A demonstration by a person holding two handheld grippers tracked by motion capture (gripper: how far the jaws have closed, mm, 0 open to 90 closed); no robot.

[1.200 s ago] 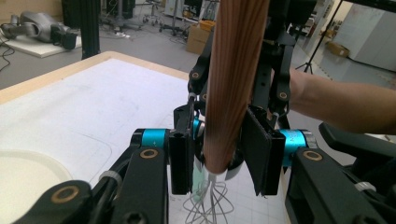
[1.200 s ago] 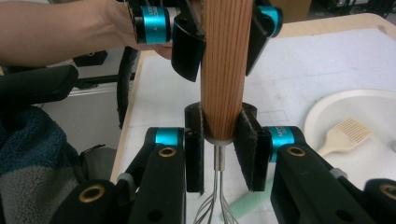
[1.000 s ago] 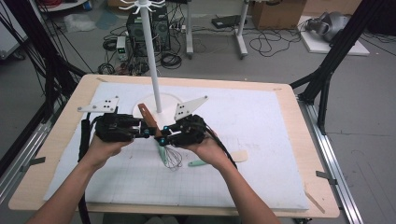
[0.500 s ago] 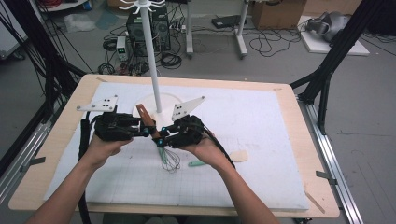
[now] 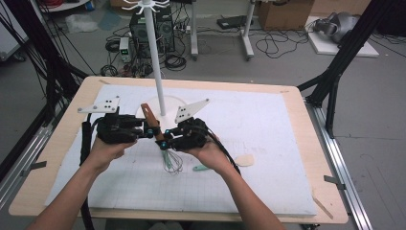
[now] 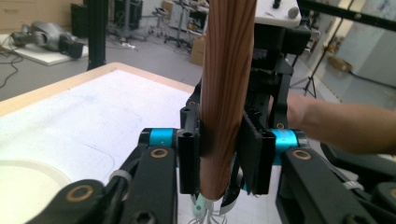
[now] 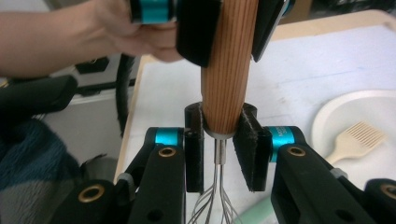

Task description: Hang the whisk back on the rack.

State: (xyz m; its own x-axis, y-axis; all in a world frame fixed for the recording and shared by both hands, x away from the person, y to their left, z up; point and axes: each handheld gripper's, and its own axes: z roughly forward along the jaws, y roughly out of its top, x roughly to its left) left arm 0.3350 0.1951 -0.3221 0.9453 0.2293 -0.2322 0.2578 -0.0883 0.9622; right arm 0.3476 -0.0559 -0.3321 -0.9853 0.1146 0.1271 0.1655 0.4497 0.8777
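Above the white mat [image 5: 268, 143], the whisk [image 5: 154, 128] is clamped by left gripper [image 5: 149, 131] and right gripper [image 5: 164, 142]; the hanging stand [image 5: 158, 62] at twelve o'clock is unreached.

On the worktop [image 5: 287, 143] a pole stand [image 5: 158, 72] rises from a round base [image 5: 174, 103] at the middle rear. Just in front of that base the left tool [image 5: 148, 132] and the right tool [image 5: 165, 143] meet, left one on the left, both around a whisk [image 5: 170, 160] whose handle slants up and back between them and whose wires hang down toward the mat. A spatula [image 5: 201, 167] lies just right of the wires, and a flat disc [image 5: 245, 160] farther right.
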